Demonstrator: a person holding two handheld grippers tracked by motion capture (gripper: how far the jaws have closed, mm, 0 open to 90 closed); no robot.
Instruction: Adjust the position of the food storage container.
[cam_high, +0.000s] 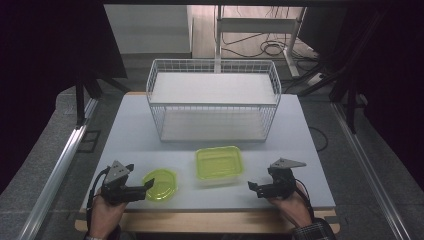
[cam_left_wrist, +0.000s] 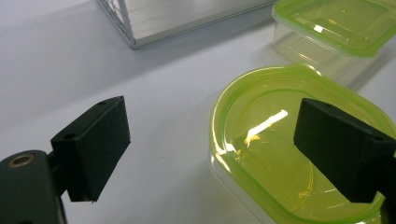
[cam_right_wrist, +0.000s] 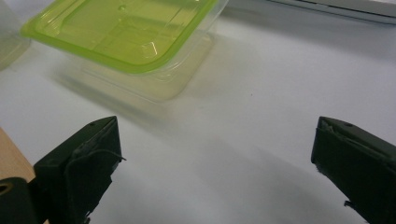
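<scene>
Two clear containers with yellow-green lids sit near the front of the white table (cam_high: 300, 140). The rounded one (cam_high: 160, 184) (cam_left_wrist: 299, 154) is at the front left; the rectangular one (cam_high: 219, 163) (cam_right_wrist: 123, 32) (cam_left_wrist: 336, 28) is at the centre. My left gripper (cam_high: 148, 186) (cam_left_wrist: 212, 149) is open, its jaws at the rounded container's left edge, one jaw over the lid. My right gripper (cam_high: 253, 187) (cam_right_wrist: 212, 163) is open over bare table, right of the rectangular container and apart from it.
A white wire basket rack (cam_high: 212, 100) with two tiers stands at the back middle of the table. A wooden strip (cam_high: 210, 220) runs along the front edge. Black curtains and metal rails flank the table; cables lie on the floor behind.
</scene>
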